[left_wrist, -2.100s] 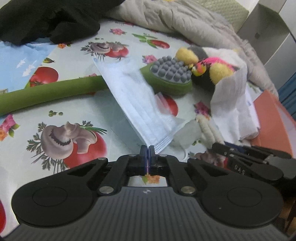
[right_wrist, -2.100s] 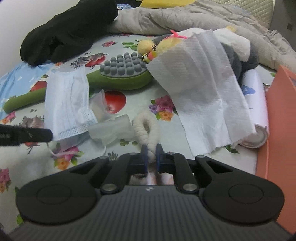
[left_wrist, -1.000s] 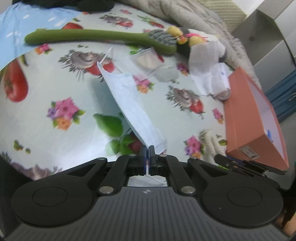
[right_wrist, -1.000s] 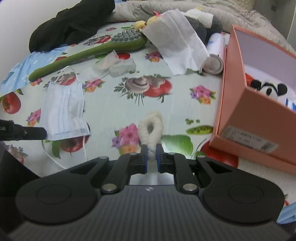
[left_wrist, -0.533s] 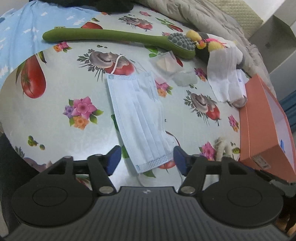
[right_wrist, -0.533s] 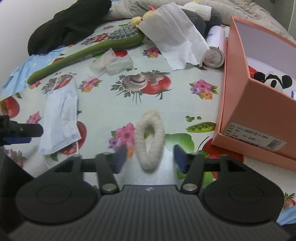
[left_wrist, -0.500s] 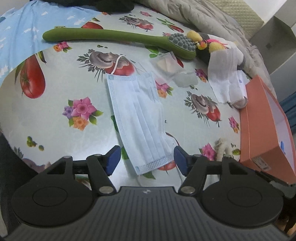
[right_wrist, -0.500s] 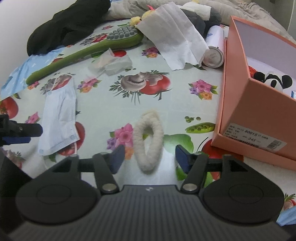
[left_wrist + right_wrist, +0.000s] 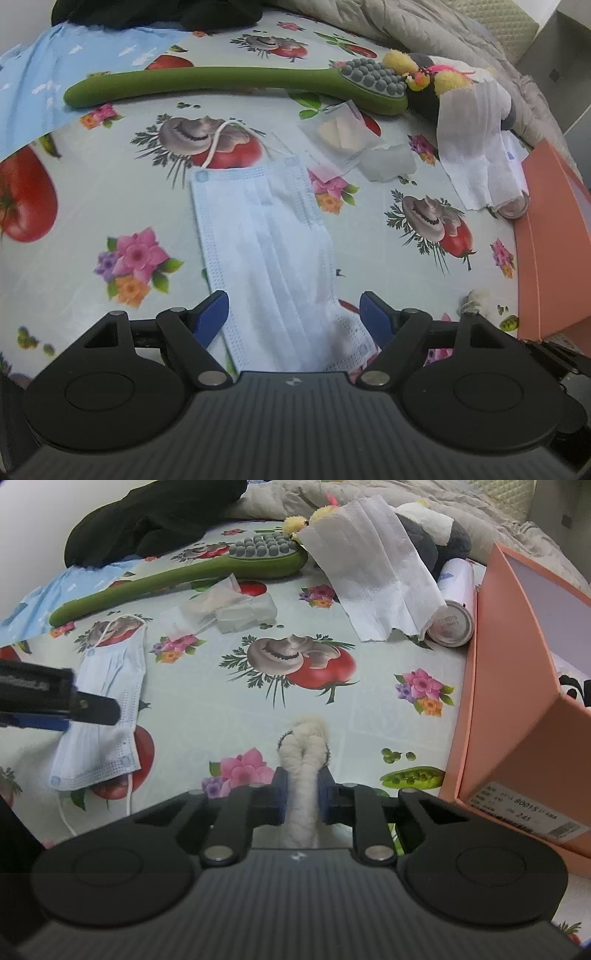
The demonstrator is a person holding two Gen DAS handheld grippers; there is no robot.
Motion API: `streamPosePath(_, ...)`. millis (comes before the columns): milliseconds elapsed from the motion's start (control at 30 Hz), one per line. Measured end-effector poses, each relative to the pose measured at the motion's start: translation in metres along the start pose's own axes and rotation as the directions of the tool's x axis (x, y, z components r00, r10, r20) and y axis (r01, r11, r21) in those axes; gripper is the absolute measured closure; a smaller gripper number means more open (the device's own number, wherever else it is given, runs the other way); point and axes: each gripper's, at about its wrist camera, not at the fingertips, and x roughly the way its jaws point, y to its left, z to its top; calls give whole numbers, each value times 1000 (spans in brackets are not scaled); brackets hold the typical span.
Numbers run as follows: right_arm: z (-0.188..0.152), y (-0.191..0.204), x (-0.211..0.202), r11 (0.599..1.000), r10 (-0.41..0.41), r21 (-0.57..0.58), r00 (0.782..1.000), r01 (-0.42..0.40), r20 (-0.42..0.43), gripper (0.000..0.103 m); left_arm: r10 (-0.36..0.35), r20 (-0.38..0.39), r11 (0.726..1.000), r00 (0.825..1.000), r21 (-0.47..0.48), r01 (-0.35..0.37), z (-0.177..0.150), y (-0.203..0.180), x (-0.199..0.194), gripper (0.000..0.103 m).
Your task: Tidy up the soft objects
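Observation:
A pale blue face mask (image 9: 266, 243) lies flat on the flowered tablecloth. My left gripper (image 9: 293, 302) straddles its near end, jaws wide and still opening, pads clear of the cloth. In the right wrist view the mask (image 9: 110, 686) sits at the left, under the left gripper's finger (image 9: 92, 709). My right gripper (image 9: 302, 786) is closing on a white fuzzy loop (image 9: 304, 746), squeezed thin between the blue pads. The loop's far end rests on the table. An orange box (image 9: 517, 686) stands open to its right.
A long green massage brush (image 9: 221, 79), a clear wrapper (image 9: 229, 605), a paper tissue (image 9: 384, 572) over a plush toy (image 9: 443, 535) and a lying can (image 9: 456, 616) crowd the far side. Black clothing (image 9: 147, 513) and a grey blanket lie behind. A panda toy is in the box.
The left gripper let go of the mask, which now lies flat, and its jaws spread wider. The right gripper opened over the white loop, then pinched it again.

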Motion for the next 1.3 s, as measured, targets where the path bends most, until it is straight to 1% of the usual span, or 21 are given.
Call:
streamPosePath(67, 0, -2, -1, 1000, -1, 5, 1000, 1, -1, 86, 17, 2, 1000, 1000, 21, -17, 1, -5, 4, 21)
streamPosePath(300, -5, -15, -6, 999, -19, 34, 1000, 19, -6, 87, 77, 10, 994, 997, 70, -78, -1, -12, 12, 23)
streamPosePath(367, -6, -20, -7, 999, -21, 42, 1000, 22, -8, 87, 89, 10, 992, 996, 85, -90, -1, -13, 13, 25)
streamPosePath(467, -7, -22, -8, 999, -27, 43, 1000, 27, -7, 87, 110, 13, 989, 994, 93, -111, -2, -13, 13, 31)
streamPosePath(567, -8, -23, -8, 999, -24, 48, 1000, 24, -8, 87, 128, 15, 985, 992, 114, -129, -2, -13, 13, 43)
streamPosePath(633, -7, -22, -8, 999, -25, 47, 1000, 25, -7, 87, 133, 19, 981, 991, 140, -134, -2, -14, 12, 58)
streamPosePath(667, -7, -22, -7, 999, -24, 47, 1000, 24, -7, 87, 135, 19, 980, 991, 143, -136, -1, -13, 12, 62)
streamPosePath(700, -7, -22, -8, 999, -23, 48, 1000, 23, -7, 87, 133, 19, 980, 991, 146, -135, 0, -12, 12, 71)
streamPosePath(733, -6, -22, -8, 998, -21, 51, 1000, 21, -6, 87, 130, 18, 980, 991, 148, -131, 1, -11, 11, 83)
streamPosePath(800, -5, -22, -11, 998, -19, 53, 1000, 19, -2, 88, 114, 14, 984, 993, 139, -115, 2, -9, 11, 92)
streamPosePath(833, -5, -22, -12, 998, -19, 55, 1000, 19, 2, 89, 107, 13, 985, 994, 133, -108, 3, -8, 10, 94)
streamPosePath(933, -3, -24, -19, 997, -20, 70, 1000, 19, 14, 89, 76, 15, 990, 997, 120, -78, 4, -7, 5, 95)
streamPosePath(1133, -3, -26, -41, 995, -51, 88, 997, 46, 53, 89, 7, 45, 988, 999, 153, -14, 1, -21, -19, 96)
streamPosePath(1300, 0, -30, -67, 992, -70, 114, 993, 60, 91, 89, -80, 64, 980, 995, 190, 66, 0, -42, -45, 96)
